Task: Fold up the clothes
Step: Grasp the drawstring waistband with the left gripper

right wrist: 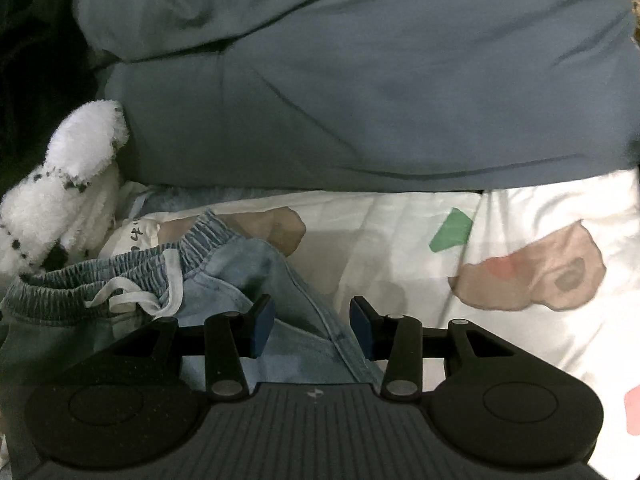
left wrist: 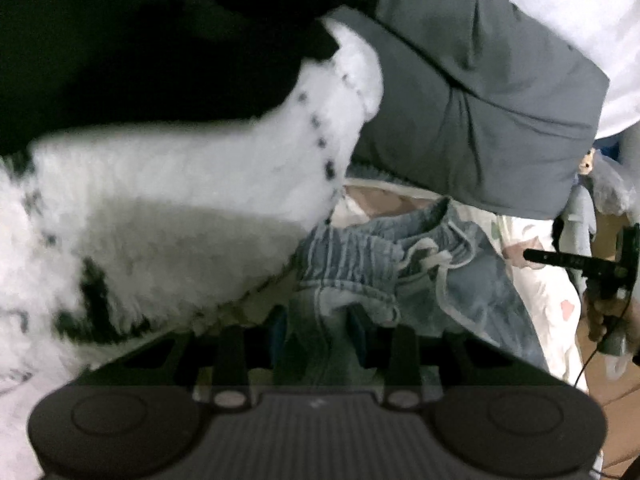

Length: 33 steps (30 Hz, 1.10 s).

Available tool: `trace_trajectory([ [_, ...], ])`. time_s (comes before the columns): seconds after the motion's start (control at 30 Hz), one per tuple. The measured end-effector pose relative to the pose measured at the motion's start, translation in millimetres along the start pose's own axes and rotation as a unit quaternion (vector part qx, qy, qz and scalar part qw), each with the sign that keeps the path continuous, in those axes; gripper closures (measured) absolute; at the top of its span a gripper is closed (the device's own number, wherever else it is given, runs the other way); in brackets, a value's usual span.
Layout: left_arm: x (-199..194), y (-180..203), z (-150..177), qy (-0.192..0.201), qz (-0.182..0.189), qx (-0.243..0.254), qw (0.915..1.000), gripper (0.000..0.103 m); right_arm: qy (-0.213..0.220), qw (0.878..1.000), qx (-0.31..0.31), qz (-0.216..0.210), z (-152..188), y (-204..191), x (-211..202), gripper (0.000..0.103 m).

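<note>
**Two grippers are closing in on a pair of denim shorts on a patterned bedsheet**

The left gripper (left wrist: 318, 330) is bearing down on the light-blue denim shorts (left wrist: 384, 276), its jaws sitting either side of a bunched ridge of the fabric just below the elastic waistband (left wrist: 352, 256). The pads are in shadow and the cloth is rising between them, so a grip looks likely, but whether they are actually pressing cannot be told from this view. The white drawstring (left wrist: 430, 258) is lying loose just beyond the fingertips.

The right gripper (right wrist: 312, 330) is hovering with its blue pads (right wrist: 262, 326) standing apart, a side seam of the shorts running up between them without being touched. It is probably lining up on the garment's outer edge, so that both hands are taking the shorts by opposite sides for lifting and spreading flat, the likely first step of the fold.

The shorts are lying crumpled directly under and ahead of both grippers, on a white bedsheet (right wrist: 400, 232) printed with brown, green and pink shapes. Beyond the fingertips a grey-blue duvet (right wrist: 360, 100) is heaped up, apparently pushed back for working room. To the left of the jaws a white fluffy garment with dark spots (left wrist: 168, 200) is resting against the shorts' waistband, seemingly waiting its turn.

No basket, box or drawer is showing in either view; the clothes are lying loose on the bed.
</note>
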<state>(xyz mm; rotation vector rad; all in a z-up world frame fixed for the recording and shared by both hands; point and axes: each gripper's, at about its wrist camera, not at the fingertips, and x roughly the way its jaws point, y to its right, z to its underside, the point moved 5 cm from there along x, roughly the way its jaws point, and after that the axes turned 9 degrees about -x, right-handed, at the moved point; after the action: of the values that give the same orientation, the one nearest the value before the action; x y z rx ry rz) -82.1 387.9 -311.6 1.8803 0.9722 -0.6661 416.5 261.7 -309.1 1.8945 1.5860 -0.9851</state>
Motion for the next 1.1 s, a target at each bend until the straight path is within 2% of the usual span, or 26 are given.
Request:
trace_trajectory([
  [0.3,34.6,-17.5,10.0,-0.002,-0.068,0.015,0.9976,0.065,-0.017,0.999,-0.034,0.003,-10.8,-11.1,26.2,0.053],
  [0.47,33.4,-14.2,12.2,0.011,-0.064,0.037,0.9972,0.066,-0.028,0.998,-0.061,0.001,-15.4,-14.9,38.0,0.053],
  [0.6,23.7,-13.0,13.7,0.022,-0.059,0.051,0.9967,0.082,-0.037,0.996,-0.080,0.002,-19.4,-15.8,47.2,0.053],
  [0.67,17.2,-11.6,14.4,0.030,-0.061,0.058,0.9960,0.086,-0.041,0.995,-0.088,0.003,-22.6,-15.4,51.6,0.053],
  [0.83,-0.1,-10.7,13.7,0.046,-0.064,0.054,0.9954,0.088,-0.050,0.993,-0.109,-0.004,-35.4,-18.7,66.7,0.053],
  [1.0,-9.9,-9.8,11.5,0.055,-0.066,0.051,0.9950,0.089,-0.044,0.991,-0.119,-0.051,-52.8,-36.0,77.9,0.053],
  [1.1,-11.0,-8.1,11.5,0.055,-0.065,0.053,0.9950,0.089,-0.056,0.987,-0.136,-0.065,-57.2,-45.9,90.6,0.053],
])
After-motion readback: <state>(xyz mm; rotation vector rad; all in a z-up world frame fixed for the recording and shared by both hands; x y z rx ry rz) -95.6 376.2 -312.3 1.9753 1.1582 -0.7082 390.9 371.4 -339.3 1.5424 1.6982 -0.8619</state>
